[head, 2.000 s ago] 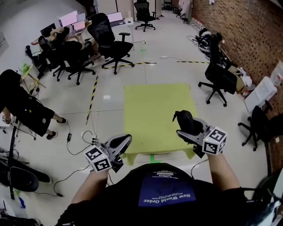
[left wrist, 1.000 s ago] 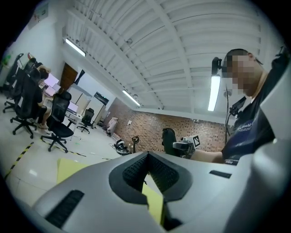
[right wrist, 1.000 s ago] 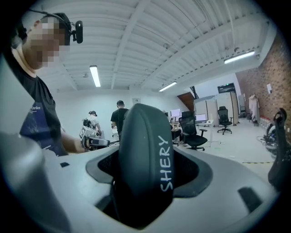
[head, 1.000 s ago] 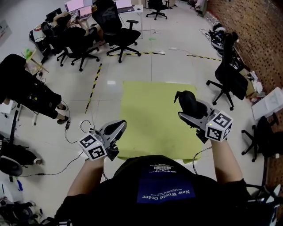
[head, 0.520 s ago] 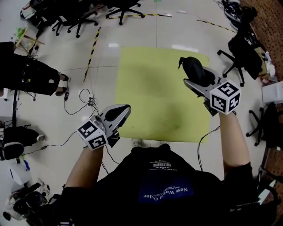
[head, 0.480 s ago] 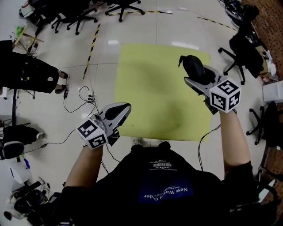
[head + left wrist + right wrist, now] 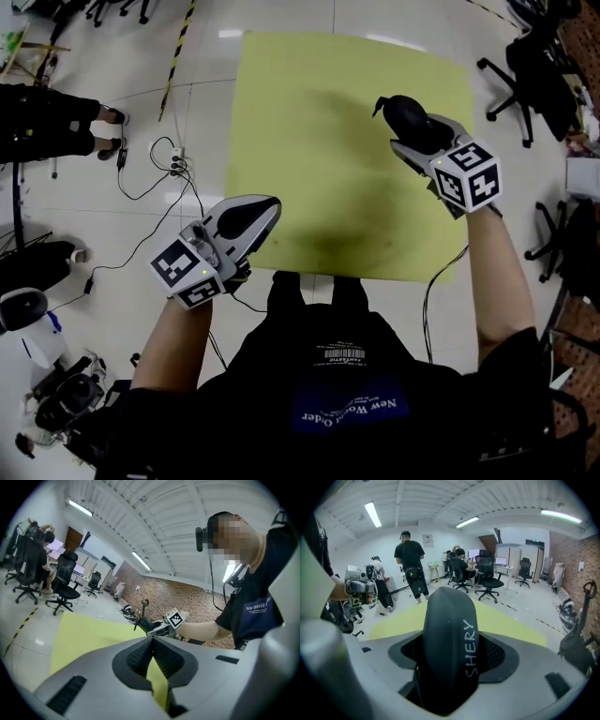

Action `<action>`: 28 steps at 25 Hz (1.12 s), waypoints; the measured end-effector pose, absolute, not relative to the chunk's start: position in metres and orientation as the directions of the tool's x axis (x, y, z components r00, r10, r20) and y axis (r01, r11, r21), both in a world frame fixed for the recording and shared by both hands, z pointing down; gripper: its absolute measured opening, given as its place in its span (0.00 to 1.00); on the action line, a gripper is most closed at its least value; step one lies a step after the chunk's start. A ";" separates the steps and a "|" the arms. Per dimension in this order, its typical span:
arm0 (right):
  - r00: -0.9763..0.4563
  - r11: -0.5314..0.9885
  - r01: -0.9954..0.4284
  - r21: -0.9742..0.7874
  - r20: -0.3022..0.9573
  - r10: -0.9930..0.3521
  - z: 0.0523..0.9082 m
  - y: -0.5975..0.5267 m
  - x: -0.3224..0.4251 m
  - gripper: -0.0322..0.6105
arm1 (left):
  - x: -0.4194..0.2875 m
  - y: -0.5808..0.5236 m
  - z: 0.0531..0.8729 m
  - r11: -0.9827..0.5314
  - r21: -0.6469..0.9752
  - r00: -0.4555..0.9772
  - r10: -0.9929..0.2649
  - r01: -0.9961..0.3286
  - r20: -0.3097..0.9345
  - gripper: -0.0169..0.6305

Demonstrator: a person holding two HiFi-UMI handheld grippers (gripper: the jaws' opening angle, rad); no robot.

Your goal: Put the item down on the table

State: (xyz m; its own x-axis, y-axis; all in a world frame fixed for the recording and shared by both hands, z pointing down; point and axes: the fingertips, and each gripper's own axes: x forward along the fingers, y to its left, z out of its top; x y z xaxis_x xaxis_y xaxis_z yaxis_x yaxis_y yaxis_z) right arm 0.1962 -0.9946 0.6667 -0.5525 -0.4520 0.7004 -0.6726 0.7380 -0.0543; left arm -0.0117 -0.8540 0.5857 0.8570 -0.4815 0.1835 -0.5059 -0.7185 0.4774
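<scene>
A black, rounded item with white lettering on its side sits between the jaws of my right gripper, which is shut on it. It hangs above the right part of the yellow-green table; a thin hook sticks out of its far end. My left gripper is shut and empty, hovering over the table's near left edge. In the left gripper view its pads meet at the tip, and the right gripper with the item shows beyond them.
Black office chairs stand on the floor right of the table. Cables and a power strip lie on the floor to its left, near a person in black. More people and chairs stand behind the table.
The head view has tilted down, so the table now fills the upper frame. The right gripper has kept the item over the table's right side; the left has stayed shut near the front edge.
</scene>
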 end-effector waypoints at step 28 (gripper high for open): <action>-0.371 0.798 -0.599 0.067 0.860 -0.350 0.788 -0.989 0.185 0.60 | -0.018 -0.845 0.620 -0.690 0.539 0.866 -0.469 -0.483 0.177 0.03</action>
